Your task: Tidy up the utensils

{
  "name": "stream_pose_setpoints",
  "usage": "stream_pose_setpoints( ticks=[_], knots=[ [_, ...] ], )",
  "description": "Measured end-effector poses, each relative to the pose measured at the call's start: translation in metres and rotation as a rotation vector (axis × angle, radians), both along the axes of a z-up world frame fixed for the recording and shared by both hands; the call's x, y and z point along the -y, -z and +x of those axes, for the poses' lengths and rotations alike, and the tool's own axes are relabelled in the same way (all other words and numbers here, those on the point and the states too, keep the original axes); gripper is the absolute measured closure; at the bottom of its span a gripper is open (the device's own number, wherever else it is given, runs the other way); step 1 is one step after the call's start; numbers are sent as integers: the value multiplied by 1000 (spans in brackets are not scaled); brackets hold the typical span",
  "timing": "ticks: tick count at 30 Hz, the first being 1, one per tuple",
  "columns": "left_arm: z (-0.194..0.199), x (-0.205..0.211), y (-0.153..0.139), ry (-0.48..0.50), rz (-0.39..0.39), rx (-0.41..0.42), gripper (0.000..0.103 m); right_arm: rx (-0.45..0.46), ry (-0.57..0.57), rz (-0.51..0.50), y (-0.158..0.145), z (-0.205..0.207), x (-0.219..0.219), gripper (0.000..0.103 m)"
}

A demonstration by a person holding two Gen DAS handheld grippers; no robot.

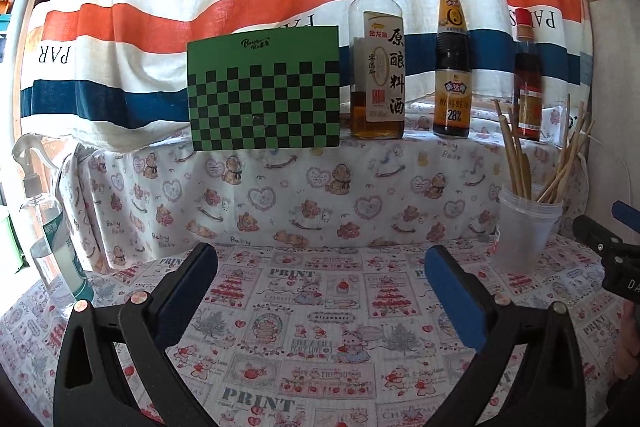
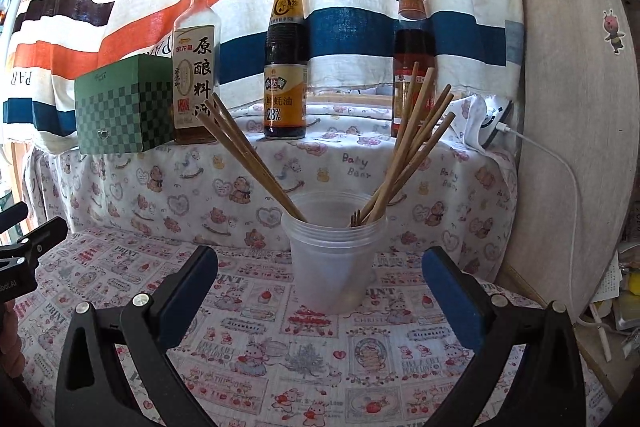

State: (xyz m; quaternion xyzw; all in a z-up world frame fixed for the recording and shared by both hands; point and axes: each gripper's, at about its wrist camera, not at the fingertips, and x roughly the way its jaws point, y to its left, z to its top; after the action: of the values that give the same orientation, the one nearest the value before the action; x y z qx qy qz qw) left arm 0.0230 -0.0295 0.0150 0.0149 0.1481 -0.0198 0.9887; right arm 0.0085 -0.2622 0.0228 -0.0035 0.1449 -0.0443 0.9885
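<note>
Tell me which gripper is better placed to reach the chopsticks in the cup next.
Right, probably. The right gripper is open with the plastic cup of chopsticks centred just ahead. The left gripper faces bare tablecloth, the cup off to its right.

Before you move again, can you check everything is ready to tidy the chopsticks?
1. Left gripper open with nothing in it: ok.
2. Right gripper open with nothing in it: ok.
3. Plastic cup upright on the tablecloth: ok.
4. Chopsticks all in the cup: ok, leaning in two bunches.
5. Stray chopsticks on the tablecloth: none seen, ok.
6. Sauce bottles on the shelf behind the cup: ok.
</note>
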Motion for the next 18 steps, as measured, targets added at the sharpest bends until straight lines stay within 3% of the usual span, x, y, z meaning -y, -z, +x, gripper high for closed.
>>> stream_pose_setpoints(
  ticks=[7,18],
  knots=[
    [-7,13,-1,86,29,-2,0,3,13,18,0,0,5,0],
    [-6,11,-1,68,16,-9,0,2,-3,16,0,-2,4,0]
  ],
)
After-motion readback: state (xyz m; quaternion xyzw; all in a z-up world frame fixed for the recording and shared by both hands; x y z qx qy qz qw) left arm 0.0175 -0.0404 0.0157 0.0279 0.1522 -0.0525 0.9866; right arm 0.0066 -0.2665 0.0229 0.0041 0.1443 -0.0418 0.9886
